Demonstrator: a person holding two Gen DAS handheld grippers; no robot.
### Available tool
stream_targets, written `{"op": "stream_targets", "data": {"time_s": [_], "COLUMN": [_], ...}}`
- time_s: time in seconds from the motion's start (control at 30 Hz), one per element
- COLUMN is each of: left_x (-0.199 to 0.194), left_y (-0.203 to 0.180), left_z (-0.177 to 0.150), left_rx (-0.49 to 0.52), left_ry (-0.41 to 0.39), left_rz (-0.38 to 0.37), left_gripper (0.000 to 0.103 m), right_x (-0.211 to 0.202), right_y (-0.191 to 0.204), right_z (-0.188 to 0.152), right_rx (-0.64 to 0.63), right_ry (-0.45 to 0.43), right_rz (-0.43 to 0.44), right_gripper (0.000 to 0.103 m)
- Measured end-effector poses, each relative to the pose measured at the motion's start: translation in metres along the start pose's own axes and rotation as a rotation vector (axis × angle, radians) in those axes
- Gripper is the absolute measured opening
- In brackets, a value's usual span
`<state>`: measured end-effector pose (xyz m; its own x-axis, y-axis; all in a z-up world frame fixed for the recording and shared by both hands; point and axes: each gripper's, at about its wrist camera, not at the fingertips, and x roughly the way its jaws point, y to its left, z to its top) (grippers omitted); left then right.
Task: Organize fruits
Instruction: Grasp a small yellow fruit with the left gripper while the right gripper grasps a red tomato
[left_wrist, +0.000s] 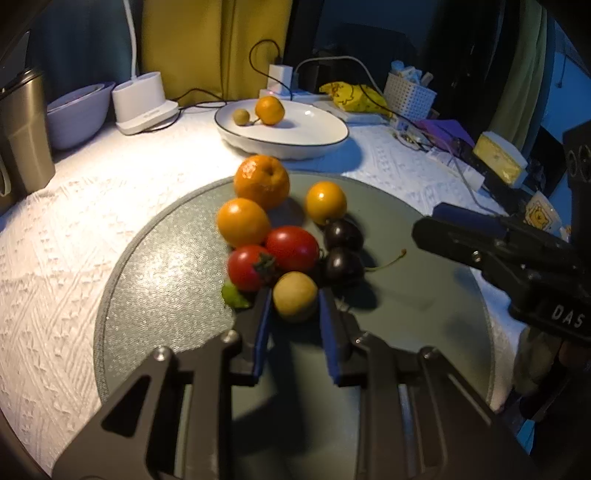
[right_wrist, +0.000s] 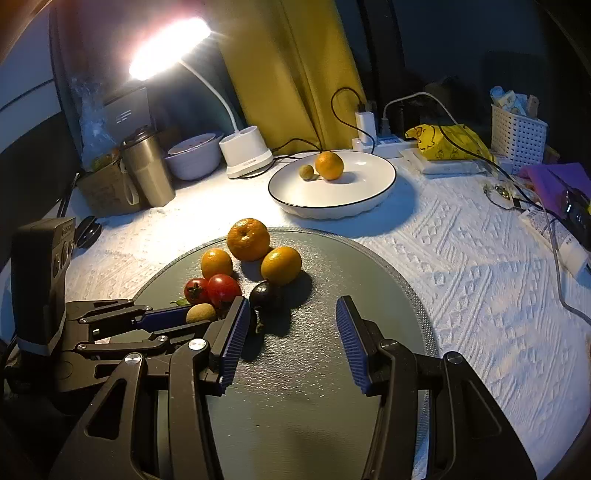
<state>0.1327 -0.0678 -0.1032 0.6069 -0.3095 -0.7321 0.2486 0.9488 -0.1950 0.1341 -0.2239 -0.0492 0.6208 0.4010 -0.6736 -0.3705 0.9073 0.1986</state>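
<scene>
- On the round grey mat (left_wrist: 155, 280), a pile of fruit sits near the middle.
- At the left of the pile sit two red tomatoes (left_wrist: 291, 248), touching each other.
- Behind them are two small yellow-orange fruits (left_wrist: 242, 221) and one big orange (left_wrist: 262, 181).
- Two dark plums (left_wrist: 342, 233) sit to the right of the tomatoes.
- At the front, the left gripper (left_wrist: 295, 308) squeezes a small tan fruit (left_wrist: 294, 301) between its blue pads.
- The right gripper (right_wrist: 293, 332) is half open over bare mat, holding nothing.
- Farther back, a white plate (right_wrist: 369, 192) holds one orange (right_wrist: 329, 165) and one small tan fruit (right_wrist: 306, 172), just beside each other.
- Left of the plate stand a white lamp (right_wrist: 245, 155), a white bowl (right_wrist: 194, 157) and a metal cup (right_wrist: 147, 170).
</scene>
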Motion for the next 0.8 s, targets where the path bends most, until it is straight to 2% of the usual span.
{"op": "stream_targets", "data": {"time_s": [0.27, 0.7, 0.8], "left_x": [-0.028, -0.053, -0.055], "left_y": [0.015, 0.073, 0.083], "left_z": [-0.006, -0.020, -0.022], "left_rx": [-0.022, -0.099, -0.109], "left_ry": [-0.046, -0.095, -0.103], "left_rz": [-0.014, 0.040, 0.045], "left_gripper": [0.026, 0.026, 0.026], "right_x": [0.006, 0.040, 0.049], "right_y": [0.025, 0.076, 0.082], "right_z": [0.003, 0.003, 0.005], "right_rx": [-0.045, -0.113, -0.118], "right_ry": [0.015, 0.099, 0.115], "right_rz": [0.023, 0.096, 0.093], "right_gripper": [0.052, 0.051, 0.048]}}
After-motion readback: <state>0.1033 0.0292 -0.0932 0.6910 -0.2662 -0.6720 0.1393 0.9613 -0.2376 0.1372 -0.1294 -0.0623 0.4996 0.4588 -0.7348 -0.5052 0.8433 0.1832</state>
